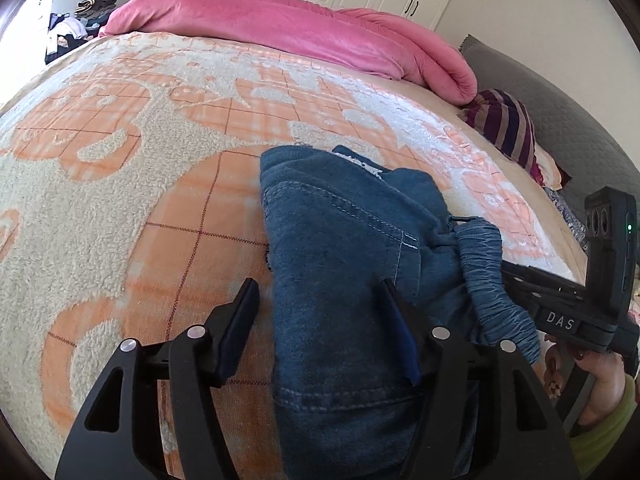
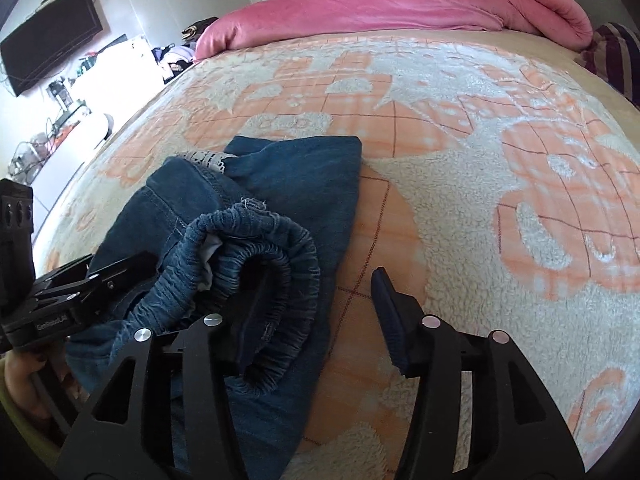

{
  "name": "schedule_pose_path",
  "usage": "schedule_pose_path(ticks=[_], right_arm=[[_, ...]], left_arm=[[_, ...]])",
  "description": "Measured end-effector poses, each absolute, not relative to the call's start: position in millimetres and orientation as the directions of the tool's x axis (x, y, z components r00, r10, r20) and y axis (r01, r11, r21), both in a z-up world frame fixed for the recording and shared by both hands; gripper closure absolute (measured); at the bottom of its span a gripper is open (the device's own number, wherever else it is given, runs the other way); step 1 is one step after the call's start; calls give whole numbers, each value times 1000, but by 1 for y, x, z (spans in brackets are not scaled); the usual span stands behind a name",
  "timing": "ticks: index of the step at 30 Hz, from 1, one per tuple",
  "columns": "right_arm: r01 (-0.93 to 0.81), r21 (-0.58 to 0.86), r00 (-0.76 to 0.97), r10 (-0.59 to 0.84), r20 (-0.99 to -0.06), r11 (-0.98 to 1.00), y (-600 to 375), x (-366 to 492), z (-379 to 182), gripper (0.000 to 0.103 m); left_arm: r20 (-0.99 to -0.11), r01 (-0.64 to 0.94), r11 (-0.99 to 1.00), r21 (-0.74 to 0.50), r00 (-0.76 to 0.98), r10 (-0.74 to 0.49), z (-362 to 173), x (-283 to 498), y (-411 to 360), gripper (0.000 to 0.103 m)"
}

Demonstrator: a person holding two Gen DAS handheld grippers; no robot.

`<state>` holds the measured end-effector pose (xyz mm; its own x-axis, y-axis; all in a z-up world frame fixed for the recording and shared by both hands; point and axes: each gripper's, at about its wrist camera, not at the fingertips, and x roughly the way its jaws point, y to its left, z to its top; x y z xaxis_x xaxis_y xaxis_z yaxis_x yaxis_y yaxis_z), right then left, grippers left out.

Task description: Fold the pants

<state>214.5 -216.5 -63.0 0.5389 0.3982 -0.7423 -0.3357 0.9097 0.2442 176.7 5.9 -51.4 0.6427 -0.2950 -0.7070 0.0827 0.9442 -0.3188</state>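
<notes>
On the bed, a fleecy orange-and-cream blanket (image 1: 120, 184) carries the folded blue denim pants (image 1: 340, 248), which lie in front of both claws. The left claw (image 1: 316, 300) stands open, its left finger over bare blanket and its right finger resting on the denim. Further right, the elastic waistband (image 2: 256, 248) bunches up around the left finger of the right claw (image 2: 320, 292), whose jaws are also apart, gripping nothing. A pink duvet (image 2: 400, 4) lies along the far edge.

Bed blanket (image 1: 120, 168) carries folded pants (image 1: 340, 240) — pink duvet (image 1: 280, 28) behind.
</notes>
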Motion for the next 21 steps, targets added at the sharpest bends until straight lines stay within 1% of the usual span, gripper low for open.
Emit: schedule_pose_path(ticks=[1, 2, 4, 5, 6, 7, 8, 9, 10, 12, 15, 21], right_arm=[[-333, 248, 550, 401, -733, 910, -219, 211, -60, 44], [-326, 240, 568, 392, -724, 914, -221, 207, -56, 37], [-323, 228, 609, 386, -693, 919, -227, 195, -45, 31], [-321, 233, 632, 391, -669, 918, -231, 187, -37, 24], [-315, 231, 650, 387, -654, 920, -234, 182, -32, 20], [-311, 226, 671, 382, -635, 923, -237, 175, -25, 15], [-312, 222, 689, 381, -617, 924, -239, 169, -19, 13], [-314, 214, 708, 378, -596, 925, -242, 160, -11, 10], [-316, 209, 719, 378, -583, 925, -244, 154, -6, 9], [-320, 203, 738, 378, -559, 925, -247, 142, 5, 9], [-322, 199, 754, 378, -537, 926, -251, 124, 16, 9], [-333, 176, 771, 375, -515, 926, -255, 91, 24, 9]], left_arm=[[-704, 81, 943, -322, 645, -296, -49, 174, 6, 39], [-699, 82, 942, -326, 649, -299, -46, 171, 7, 36], [-681, 85, 942, -326, 669, -296, -36, 162, 8, 32], [-673, 88, 941, -326, 677, -297, -32, 159, 9, 32], [-663, 90, 942, -322, 690, -292, -26, 153, 10, 32], [-656, 87, 945, -315, 700, -283, -21, 148, 12, 26], [-648, 82, 947, -312, 710, -275, -16, 142, 13, 18], [-638, 79, 946, -316, 720, -273, -11, 135, 16, 17], [-628, 79, 944, -319, 729, -273, -6, 129, 17, 16], [-611, 83, 945, -316, 744, -270, 5, 116, 20, 6], [-589, 91, 951, -295, 767, -256, 20, 96, 22, 5], [-580, 91, 962, -256, 782, -229, 36, 66, 23, 4]])
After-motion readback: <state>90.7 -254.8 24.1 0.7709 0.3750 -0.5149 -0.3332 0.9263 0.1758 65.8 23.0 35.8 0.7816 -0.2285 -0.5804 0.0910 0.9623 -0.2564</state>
